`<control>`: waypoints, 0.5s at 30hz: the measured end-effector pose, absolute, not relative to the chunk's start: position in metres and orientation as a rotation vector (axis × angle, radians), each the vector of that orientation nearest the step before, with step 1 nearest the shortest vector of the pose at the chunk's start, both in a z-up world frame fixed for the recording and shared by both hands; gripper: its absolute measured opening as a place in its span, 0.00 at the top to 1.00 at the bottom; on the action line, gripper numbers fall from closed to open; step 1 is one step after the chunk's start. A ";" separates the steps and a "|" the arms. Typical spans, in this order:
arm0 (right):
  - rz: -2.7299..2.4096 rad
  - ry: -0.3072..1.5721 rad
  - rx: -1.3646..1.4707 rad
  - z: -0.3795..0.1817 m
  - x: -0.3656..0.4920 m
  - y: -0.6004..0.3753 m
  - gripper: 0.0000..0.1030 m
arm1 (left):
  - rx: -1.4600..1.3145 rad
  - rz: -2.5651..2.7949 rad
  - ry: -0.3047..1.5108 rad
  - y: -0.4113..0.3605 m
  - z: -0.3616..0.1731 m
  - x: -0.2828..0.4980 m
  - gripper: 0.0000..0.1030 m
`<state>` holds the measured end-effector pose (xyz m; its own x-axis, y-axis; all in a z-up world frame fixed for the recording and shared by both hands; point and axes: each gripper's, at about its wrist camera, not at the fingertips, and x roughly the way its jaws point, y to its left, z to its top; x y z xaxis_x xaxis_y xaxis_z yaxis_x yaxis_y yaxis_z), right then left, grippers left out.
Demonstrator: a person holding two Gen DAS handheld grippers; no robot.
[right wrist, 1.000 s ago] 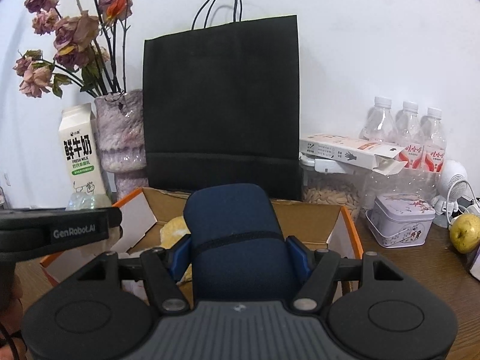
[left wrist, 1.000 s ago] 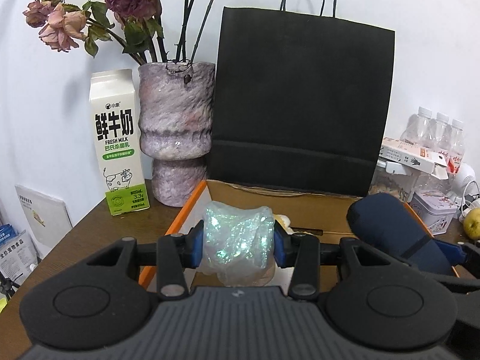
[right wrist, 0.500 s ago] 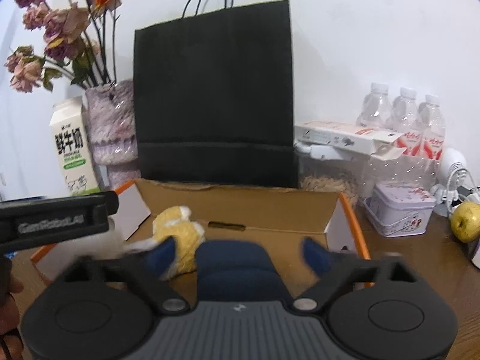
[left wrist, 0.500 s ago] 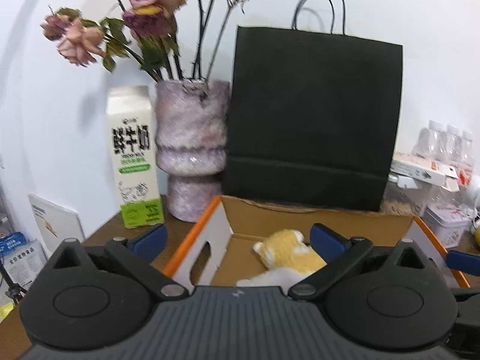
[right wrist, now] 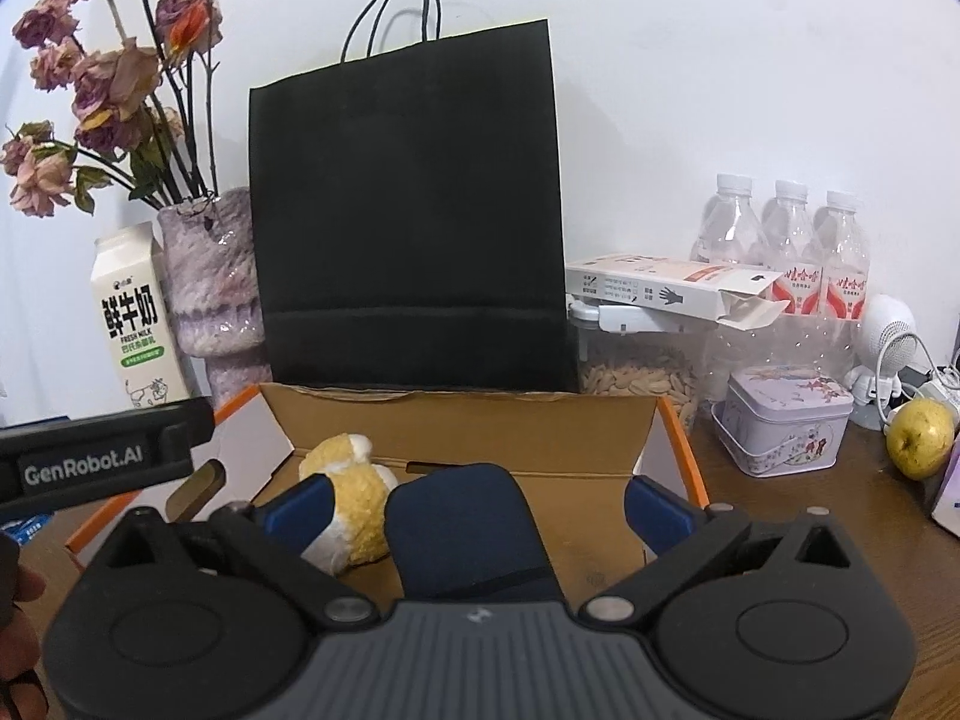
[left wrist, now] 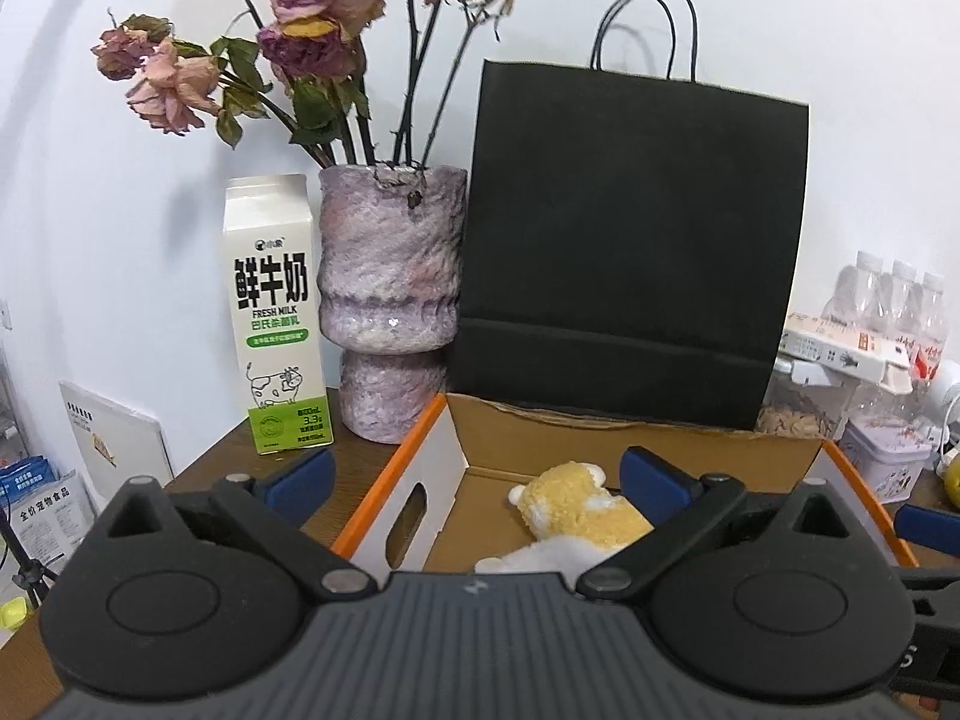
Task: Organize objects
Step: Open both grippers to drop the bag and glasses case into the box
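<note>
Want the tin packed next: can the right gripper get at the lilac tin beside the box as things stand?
Probably yes. The right gripper is open and holds nothing, and the lilac tin stands clear on the table right of the cardboard box, its near side unobstructed.

My left gripper (left wrist: pixel 474 474) has just sprung open, jaws spread wide with nothing pinched. My right gripper (right wrist: pixel 477 501) has just opened too, its blue pads (right wrist: pixel 654 513) pressing on nothing.

Each camera sat just behind its claw, looking forward and slightly down over the desk. Both close views shared the cardboard box (left wrist: pixel 456 438) (right wrist: pixel 456 420), black paper bag (left wrist: pixel 630 240) (right wrist: pixel 408 210) and vase (left wrist: pixel 390 300) (right wrist: pixel 210 276); the right looked from further right.
</note>
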<state>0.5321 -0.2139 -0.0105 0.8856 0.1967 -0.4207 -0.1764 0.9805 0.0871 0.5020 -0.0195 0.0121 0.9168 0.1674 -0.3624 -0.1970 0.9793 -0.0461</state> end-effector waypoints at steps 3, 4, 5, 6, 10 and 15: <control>0.192 0.438 0.044 -0.005 0.528 -0.216 0.00 | -0.095 0.182 0.360 -0.018 0.017 0.497 0.00; 0.192 0.433 0.048 -0.003 0.526 -0.217 0.00 | -0.096 0.180 0.356 -0.018 0.018 0.495 0.00; 0.191 0.429 0.052 -0.001 0.524 -0.218 0.00 | -0.096 0.179 0.352 -0.018 0.020 0.493 0.00; 0.192 0.425 0.055 0.001 0.522 -0.220 0.00 | -0.096 0.177 0.349 -0.019 0.021 0.490 0.00; 0.195 0.416 0.058 0.009 0.513 -0.225 0.00 | -0.100 0.166 0.339 -0.019 0.025 0.481 0.00; 0.206 0.422 0.066 0.013 0.501 -0.232 0.00 | -0.114 0.156 0.330 -0.015 0.031 0.467 0.00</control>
